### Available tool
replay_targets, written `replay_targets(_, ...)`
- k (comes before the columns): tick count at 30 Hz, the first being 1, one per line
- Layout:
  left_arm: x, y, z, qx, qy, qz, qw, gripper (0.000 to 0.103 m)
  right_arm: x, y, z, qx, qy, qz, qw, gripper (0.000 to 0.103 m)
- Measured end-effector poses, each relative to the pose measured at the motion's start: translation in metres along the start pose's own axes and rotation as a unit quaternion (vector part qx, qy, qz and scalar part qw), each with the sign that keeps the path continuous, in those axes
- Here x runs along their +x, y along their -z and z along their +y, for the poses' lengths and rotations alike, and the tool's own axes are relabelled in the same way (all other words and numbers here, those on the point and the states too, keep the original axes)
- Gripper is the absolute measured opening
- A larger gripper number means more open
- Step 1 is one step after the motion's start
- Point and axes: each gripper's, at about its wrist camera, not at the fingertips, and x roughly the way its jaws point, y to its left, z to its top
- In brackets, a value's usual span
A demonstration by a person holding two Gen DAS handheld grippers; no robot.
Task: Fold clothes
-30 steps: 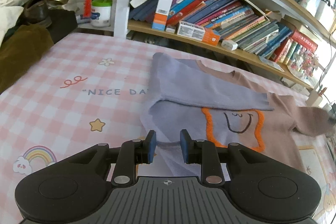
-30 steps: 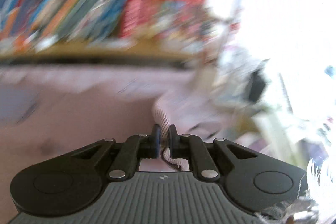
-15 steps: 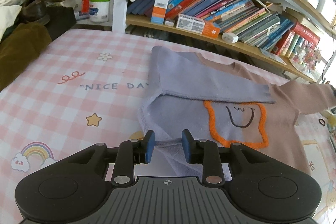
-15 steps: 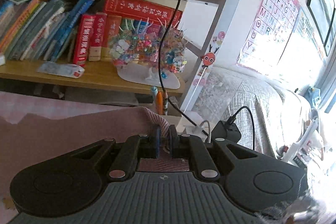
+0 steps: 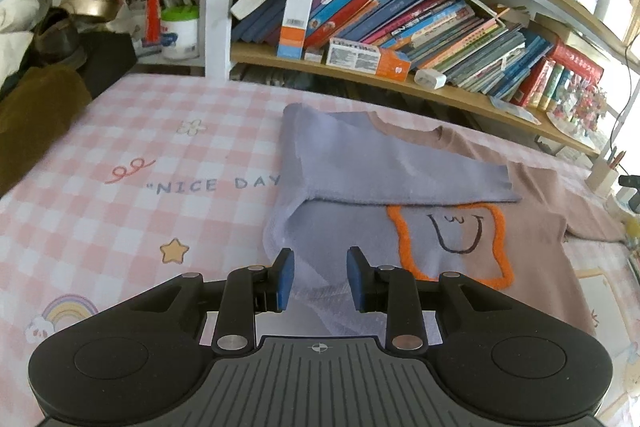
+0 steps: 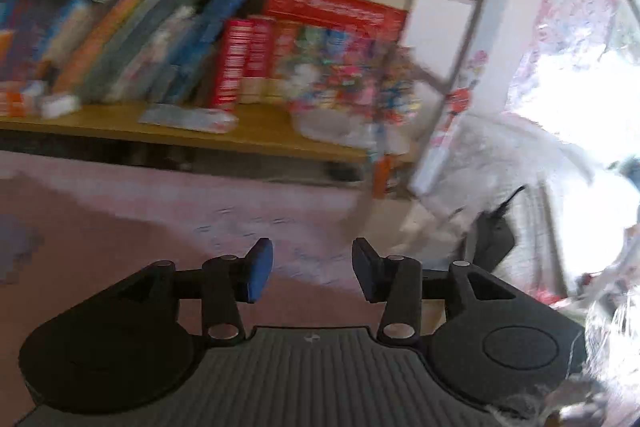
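Note:
A sweater (image 5: 440, 223), half lilac and half brown with an orange-outlined smiling face, lies flat on the pink checked cloth (image 5: 120, 163). Its lilac left sleeve (image 5: 384, 171) is folded across the chest. Its brown right sleeve (image 5: 592, 227) stretches out to the right. My left gripper (image 5: 320, 277) is open and empty, low over the sweater's lilac bottom hem. My right gripper (image 6: 312, 269) is open and empty over brown fabric (image 6: 100, 239); that view is blurred by motion.
A bookshelf (image 5: 400, 27) full of books runs along the far side of the table. Dark and brown clothes (image 5: 36, 99) are piled at the left edge. A pen holder (image 5: 604, 171) and cables stand at the right end, by a window.
My right gripper has opened and let go of the brown sleeve cuff, and its view has swung. The brown sleeve now lies out to the right. My left gripper has opened slightly wider.

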Motion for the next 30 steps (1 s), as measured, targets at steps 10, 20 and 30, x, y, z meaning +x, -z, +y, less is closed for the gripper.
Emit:
replay_targets(10,-0.003,0.000,0.003,-0.002,0.001,-0.014,0.9999,0.030,-0.080,0.083,0.080,0.039,-0.166,0.083,0.982,0.044)
replay_targets(20,0.007,0.013,0.006,-0.032,0.006,0.001,0.9995,0.045,-0.118,0.130,0.111,0.048,-0.184,0.135,0.973,0.040)
replay_targets(30,0.023,0.010,0.006,-0.054,0.000,0.023,0.9983,0.047,-0.119,0.143,0.122,0.031,-0.182,0.147,0.972,0.022)
